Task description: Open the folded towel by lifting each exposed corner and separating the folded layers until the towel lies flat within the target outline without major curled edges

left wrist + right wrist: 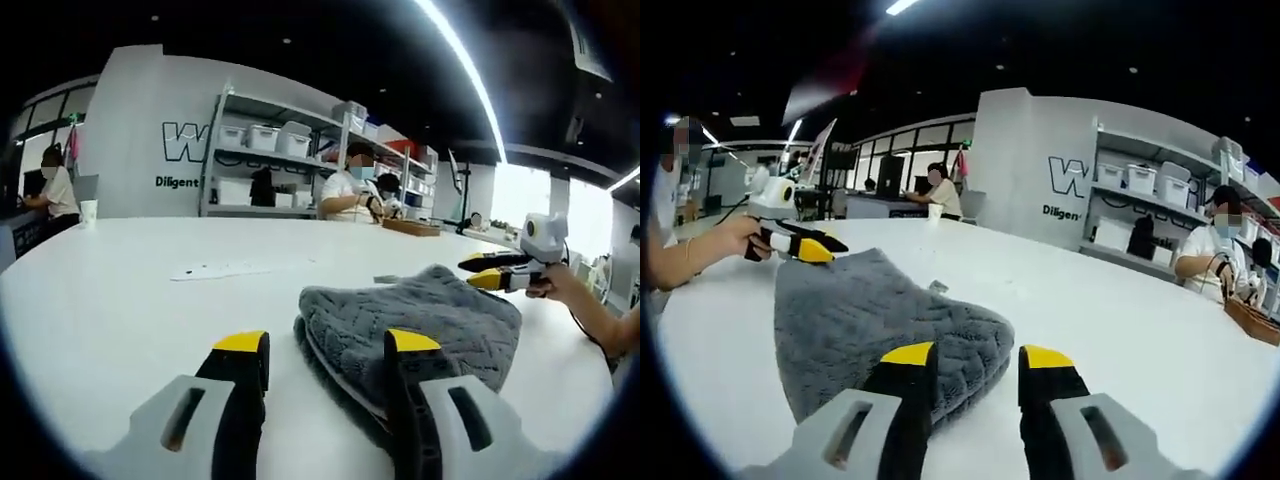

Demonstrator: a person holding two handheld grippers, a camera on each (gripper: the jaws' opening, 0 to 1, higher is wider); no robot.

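A grey folded towel (425,315) lies bunched on the white table (120,310). My left gripper (326,345) is open at its near edge, with the right jaw over the cloth and the towel's rim between the jaws. Across the towel, my right gripper (490,271) hovers at the far edge, held by a hand (562,284). In the right gripper view the towel (865,315) spreads ahead and to the left. My right gripper (977,356) is open, its left jaw at the towel's rounded edge. The left gripper (808,245) sits at the opposite edge.
A flat white strip (220,270) and a small object (385,279) lie on the table beyond the towel. A paper cup (88,212) stands at the far left edge. People sit at the table's far side near shelves (280,150). A wooden box (1252,322) is at the right.
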